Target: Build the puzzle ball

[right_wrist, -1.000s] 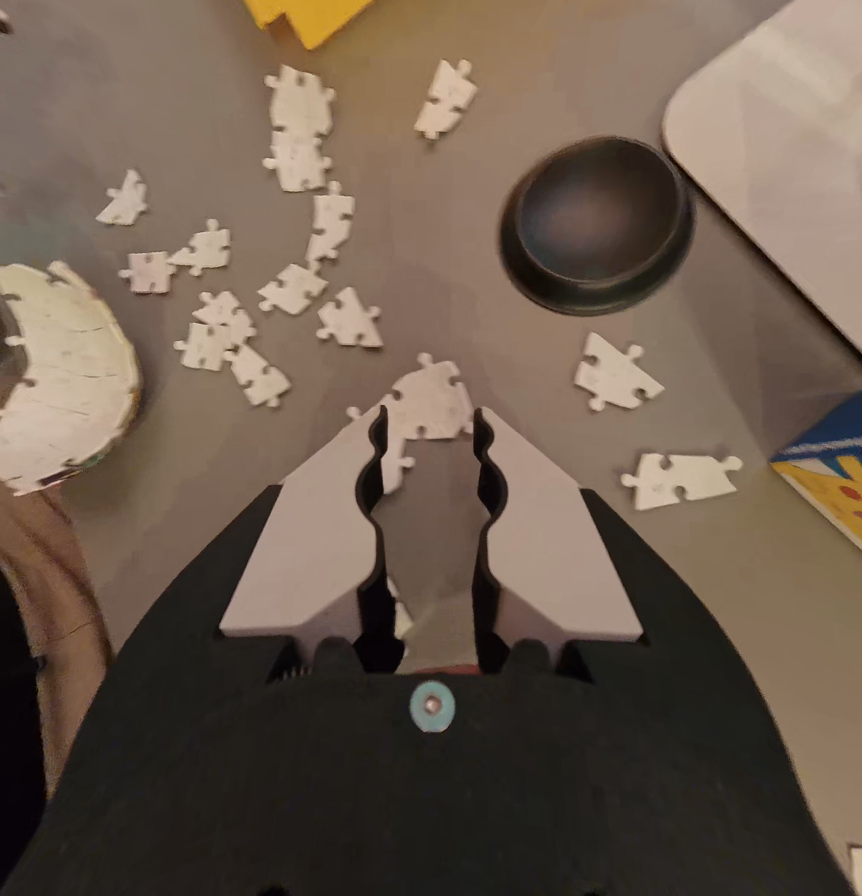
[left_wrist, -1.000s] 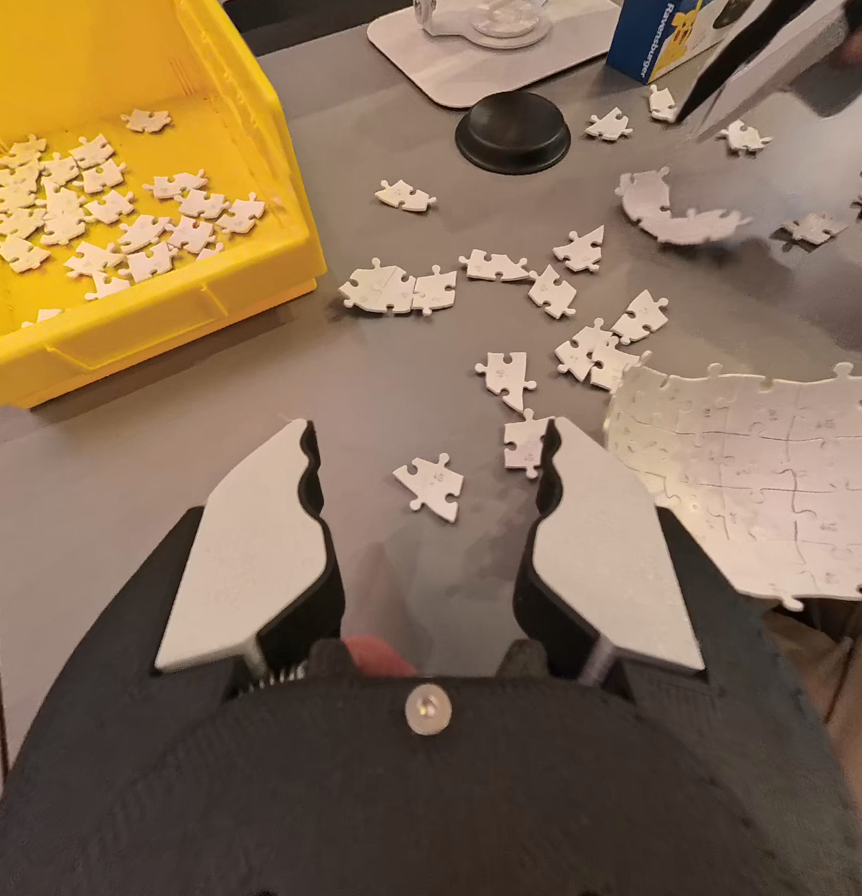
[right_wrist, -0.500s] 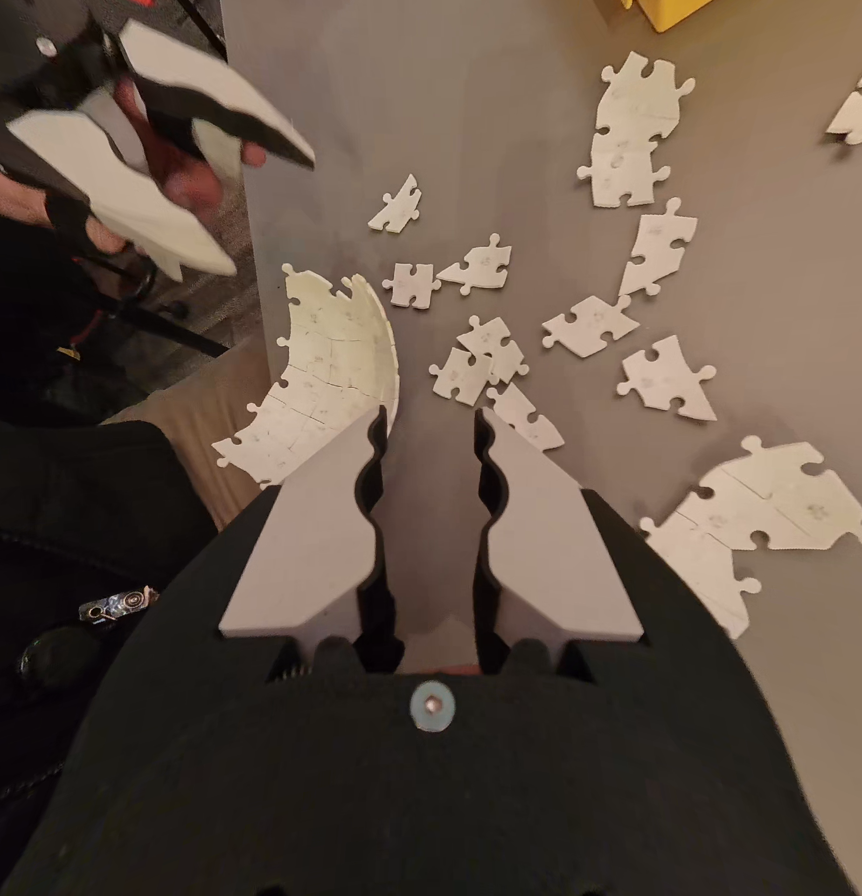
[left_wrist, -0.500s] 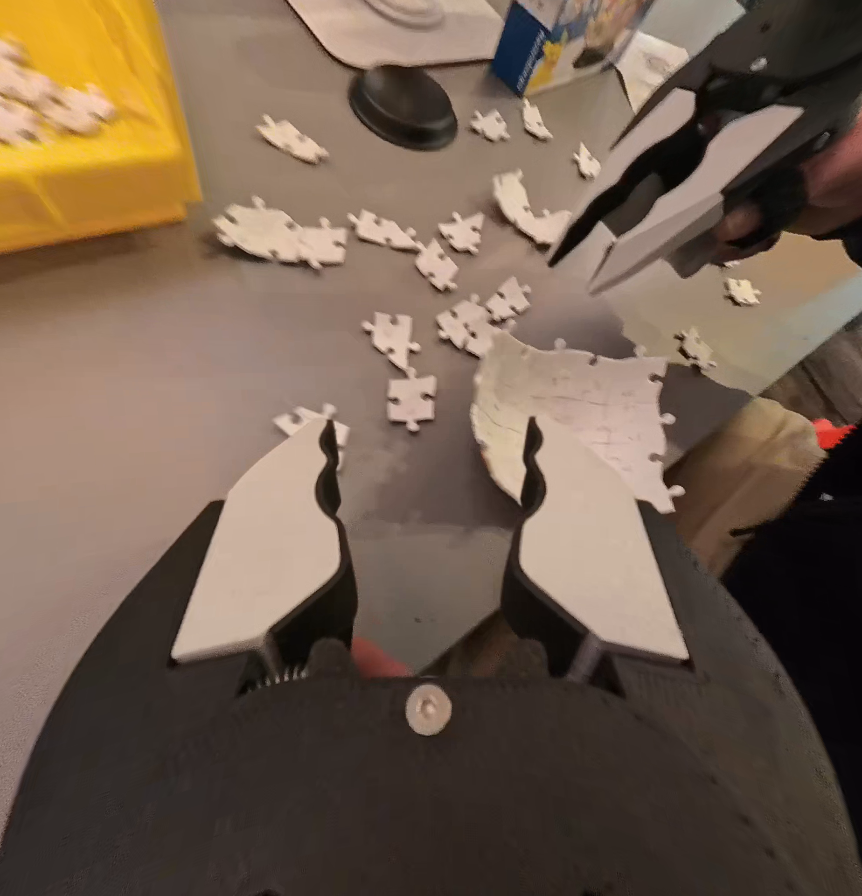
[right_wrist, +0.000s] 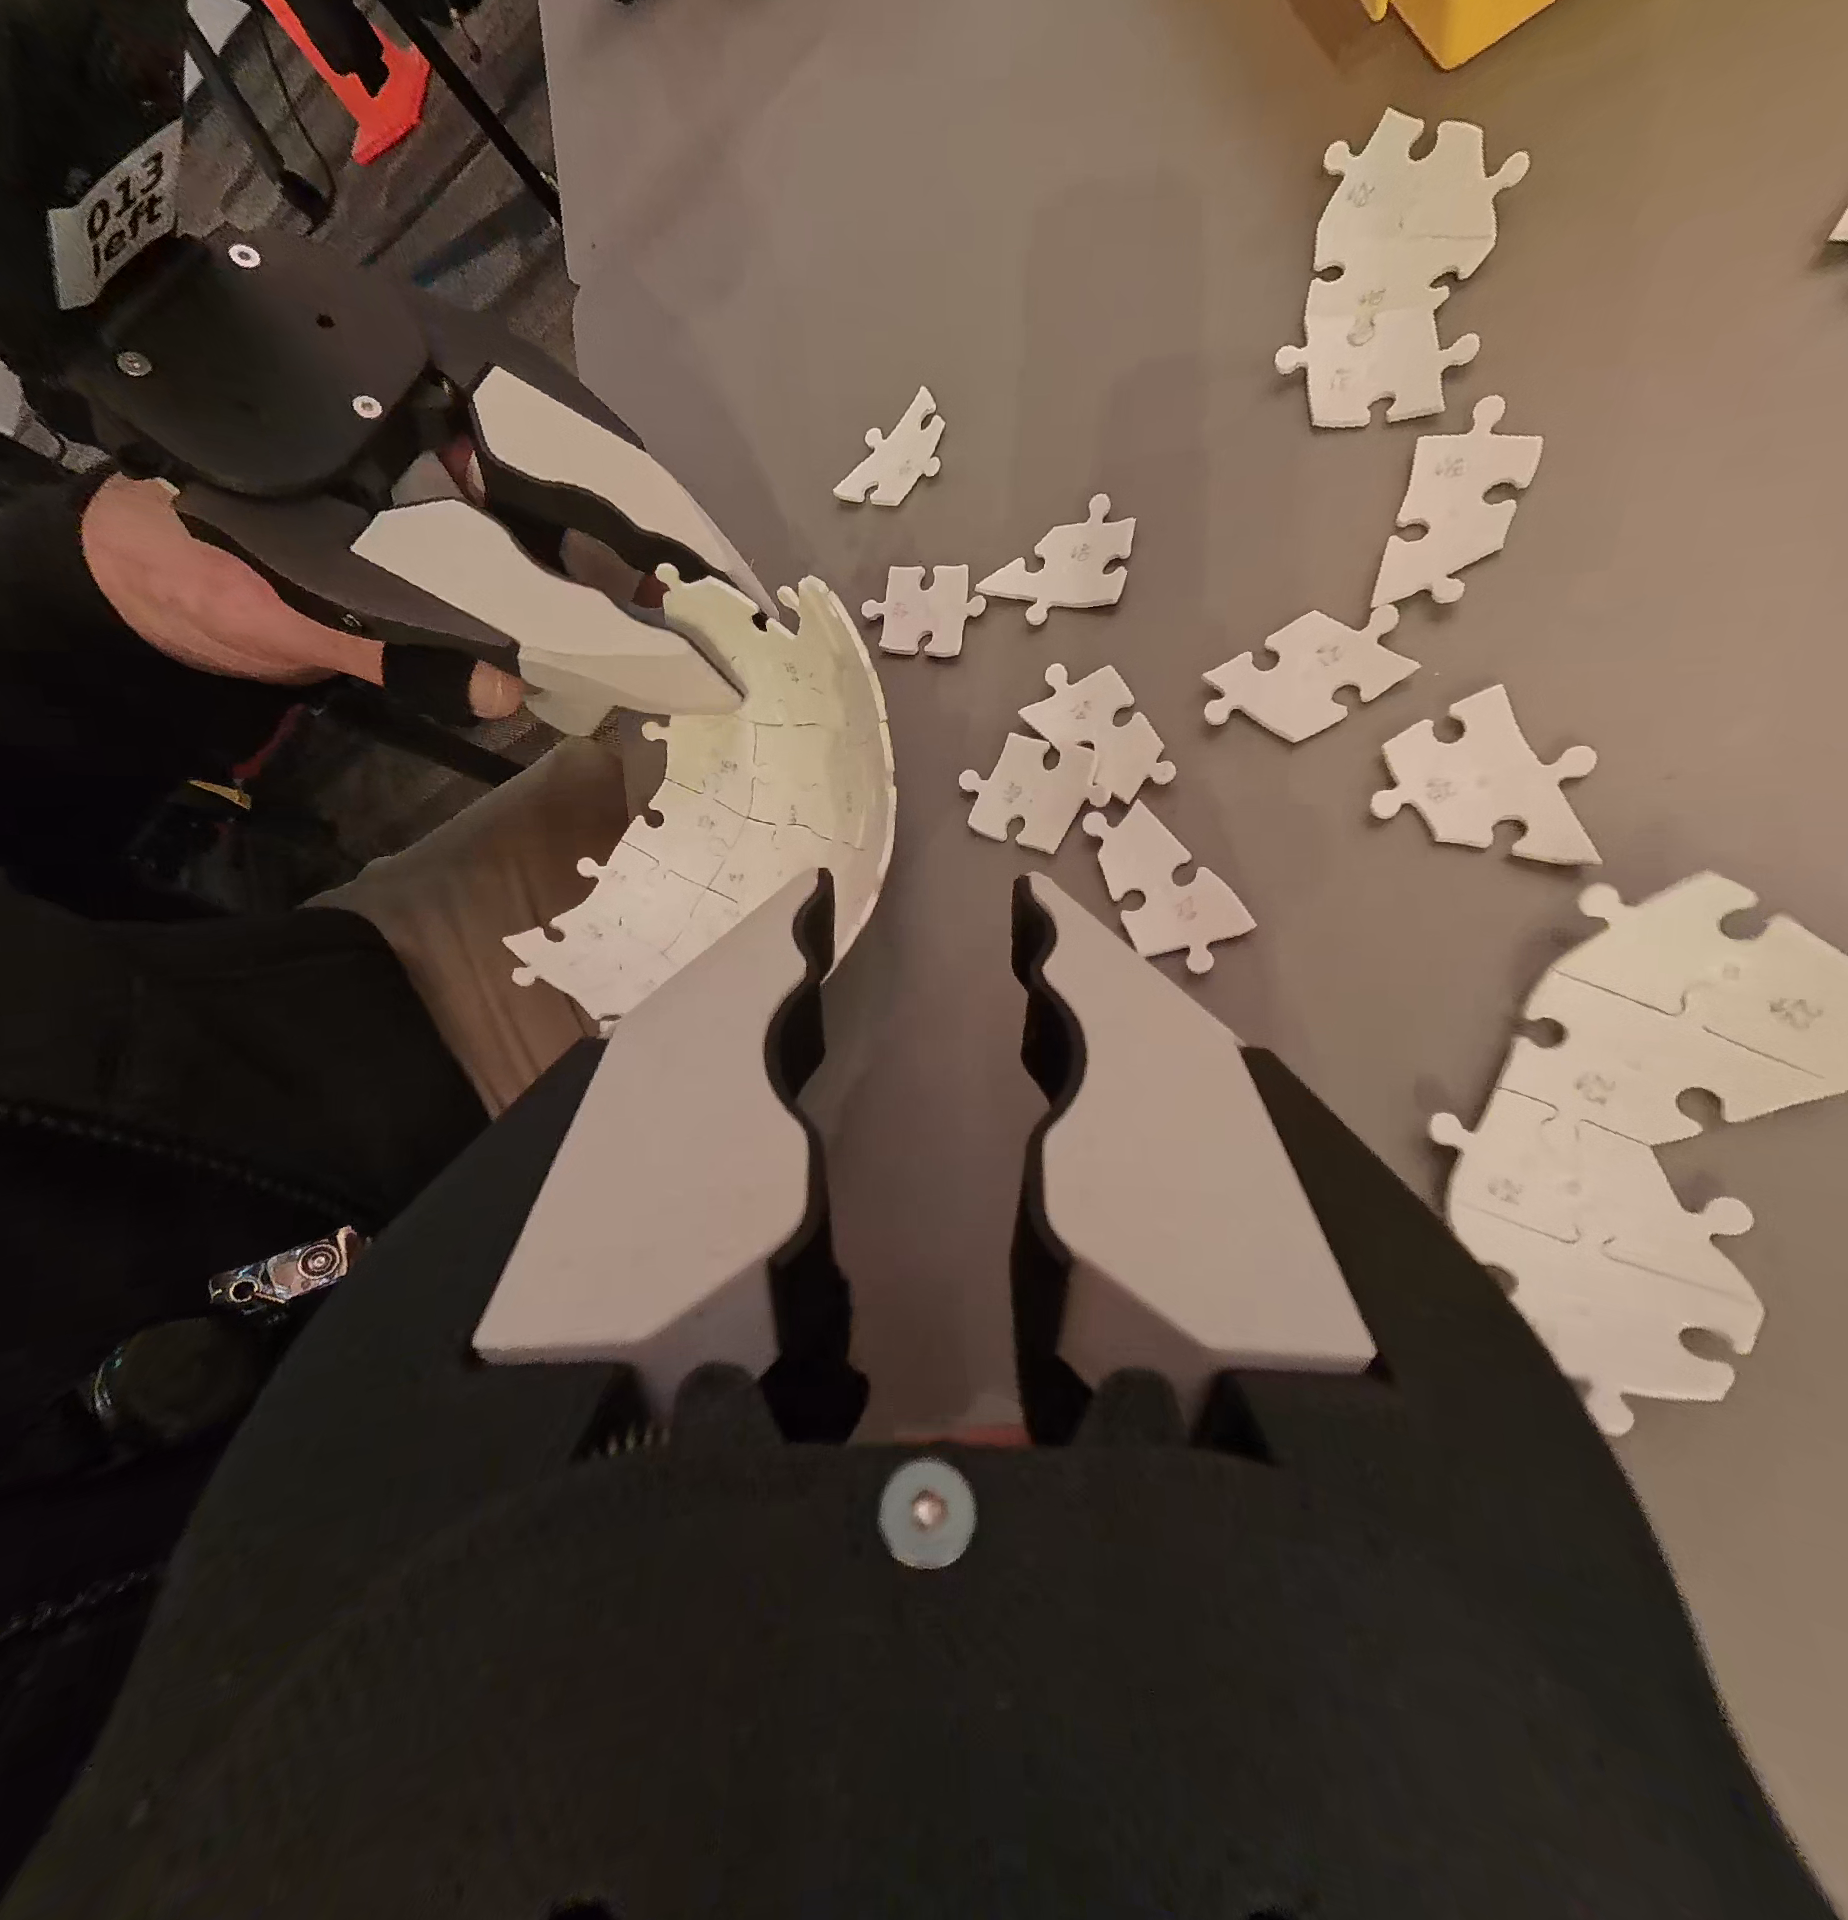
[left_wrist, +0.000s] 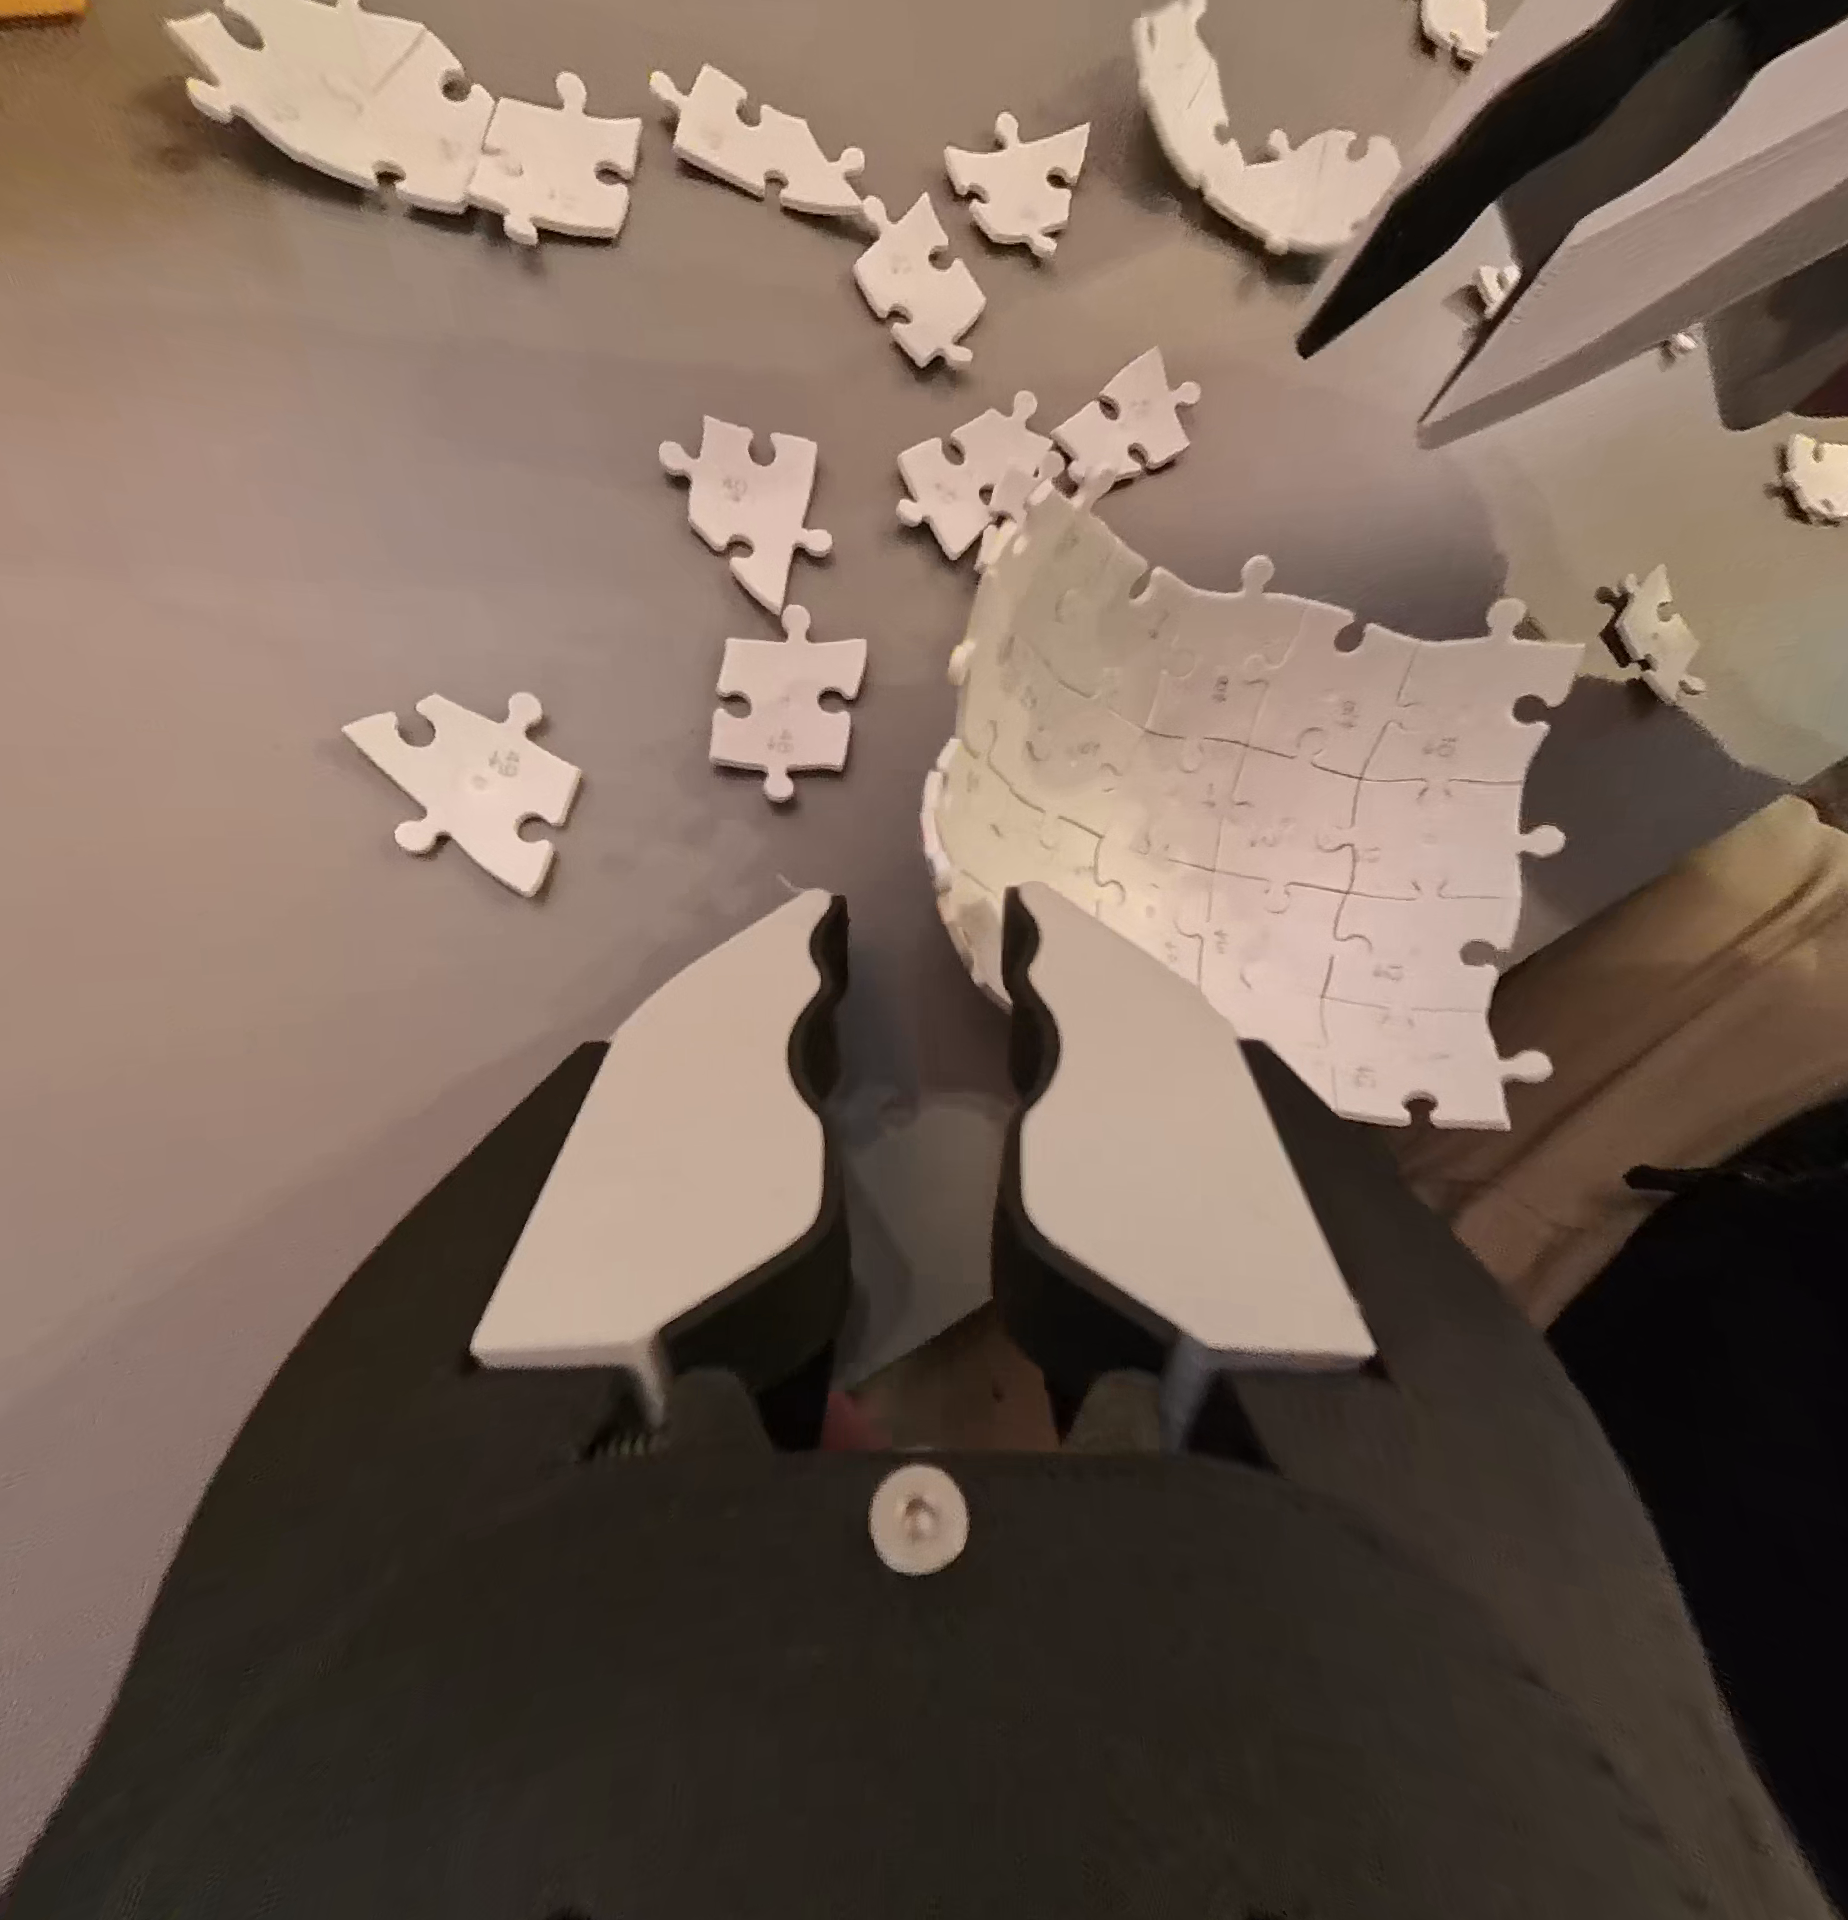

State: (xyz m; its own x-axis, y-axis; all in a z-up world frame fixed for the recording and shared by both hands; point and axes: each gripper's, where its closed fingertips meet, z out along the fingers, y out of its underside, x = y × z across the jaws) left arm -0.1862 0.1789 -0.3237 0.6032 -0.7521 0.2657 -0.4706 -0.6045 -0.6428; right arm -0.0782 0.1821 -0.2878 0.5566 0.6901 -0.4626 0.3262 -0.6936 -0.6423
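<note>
A curved white shell of joined puzzle pieces (left_wrist: 1263, 831) stands on the grey table (left_wrist: 224, 520) at its near edge and hangs partly over it. It also shows in the right wrist view (right_wrist: 785, 779). My left gripper (left_wrist: 925, 909) is narrowly open, with its jaws either side of the shell's left rim and a gap still showing; seen in the right wrist view (right_wrist: 733, 639), one finger is inside the shell and one outside. My right gripper (right_wrist: 920, 894) is open and empty, just beside the shell's other end, and it also shows in the left wrist view (left_wrist: 1367, 384).
Loose white pieces (left_wrist: 785, 707) (right_wrist: 1304, 675) lie scattered left of the shell. Joined groups lie farther out (left_wrist: 380, 104) (right_wrist: 1647, 1122), with a curved strip (left_wrist: 1252, 177). A yellow bin corner (right_wrist: 1471, 21) is at the back. A person's beige trouser leg (left_wrist: 1626, 1039) is beyond the table edge. The left gripper's tips are roughly 12 centimetres from the right gripper's.
My left gripper has moved right onto the shell's rim and its jaws have narrowed. My right gripper has swung from the black stand to the shell, its opening unchanged.
</note>
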